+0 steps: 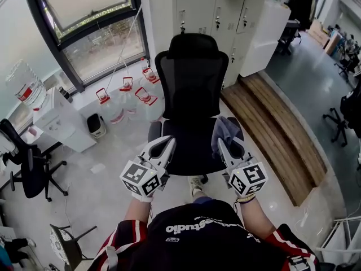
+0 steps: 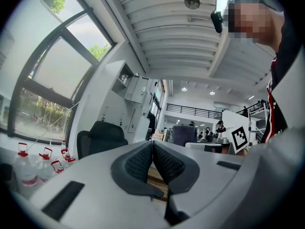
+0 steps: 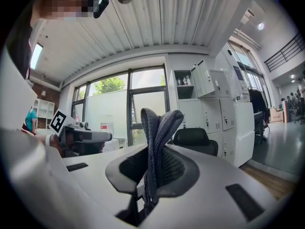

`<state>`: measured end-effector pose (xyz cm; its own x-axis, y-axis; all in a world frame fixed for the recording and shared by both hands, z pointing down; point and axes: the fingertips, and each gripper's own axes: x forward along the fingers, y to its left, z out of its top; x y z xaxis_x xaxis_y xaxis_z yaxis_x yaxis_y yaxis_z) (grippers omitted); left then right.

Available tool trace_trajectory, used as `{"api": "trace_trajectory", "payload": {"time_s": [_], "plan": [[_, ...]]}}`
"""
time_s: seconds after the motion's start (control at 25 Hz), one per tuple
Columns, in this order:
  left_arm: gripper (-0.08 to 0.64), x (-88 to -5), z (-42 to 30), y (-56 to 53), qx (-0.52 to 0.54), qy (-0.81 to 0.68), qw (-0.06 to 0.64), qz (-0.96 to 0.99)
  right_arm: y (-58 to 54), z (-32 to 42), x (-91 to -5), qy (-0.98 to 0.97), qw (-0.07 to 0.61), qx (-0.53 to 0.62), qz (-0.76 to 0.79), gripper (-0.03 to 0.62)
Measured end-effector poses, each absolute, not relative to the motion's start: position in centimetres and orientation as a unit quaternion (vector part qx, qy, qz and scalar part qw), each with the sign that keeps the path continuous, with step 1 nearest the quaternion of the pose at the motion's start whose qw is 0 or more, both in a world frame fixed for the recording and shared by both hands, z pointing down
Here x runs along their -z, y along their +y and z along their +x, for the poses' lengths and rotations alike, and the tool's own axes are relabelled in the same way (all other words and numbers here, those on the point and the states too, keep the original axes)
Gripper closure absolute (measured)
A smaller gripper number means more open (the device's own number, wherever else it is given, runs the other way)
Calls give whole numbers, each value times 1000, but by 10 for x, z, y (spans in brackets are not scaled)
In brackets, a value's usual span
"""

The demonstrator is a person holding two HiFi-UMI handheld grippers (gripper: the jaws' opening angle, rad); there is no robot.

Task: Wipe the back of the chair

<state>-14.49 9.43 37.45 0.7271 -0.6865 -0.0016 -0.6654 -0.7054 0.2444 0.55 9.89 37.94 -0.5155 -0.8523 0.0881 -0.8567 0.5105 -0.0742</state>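
A black mesh office chair faces me, its backrest and headrest upright beyond the seat. My right gripper hovers over the seat's right front, shut on a grey-blue cloth that sticks up between its jaws. My left gripper is over the seat's left front, shut with nothing in it; its ribbed pads meet. The chair's headrest shows to the left beyond the left gripper and the same headrest just right of the cloth.
Several water jugs with red handles stand by the window left of the chair. White lockers rise behind it, and a raised wooden step runs along the right. Another black chair and a white cabinet stand at left.
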Motion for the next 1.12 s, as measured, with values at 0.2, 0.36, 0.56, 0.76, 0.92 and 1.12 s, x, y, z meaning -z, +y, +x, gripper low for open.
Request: {"api": "trace_trajectory", "payload": {"time_s": [0.2,0.36,0.56,0.76,0.92,1.12], "plan": [[535,-375,-146,65,41,-379,114,917,62,10,-385,-872,14,-59,486,526],[535,-374,-142,27,40,-384,110,916,23,20,-386,-871,1,-58,489,526],[535,-372,-120,-35,34,-379,105,919,-38,46,-393,-865,-2,-64,497,526],[535,-366,-90,-99,29,-374,98,922,-104,78,-398,-858,-2,-70,508,526],[535,-367,-65,-147,22,-372,100,923,-152,101,-404,-857,-1,-78,510,526],[535,-370,-37,-197,15,-375,100,922,-205,131,-412,-855,-6,-88,511,526]]}}
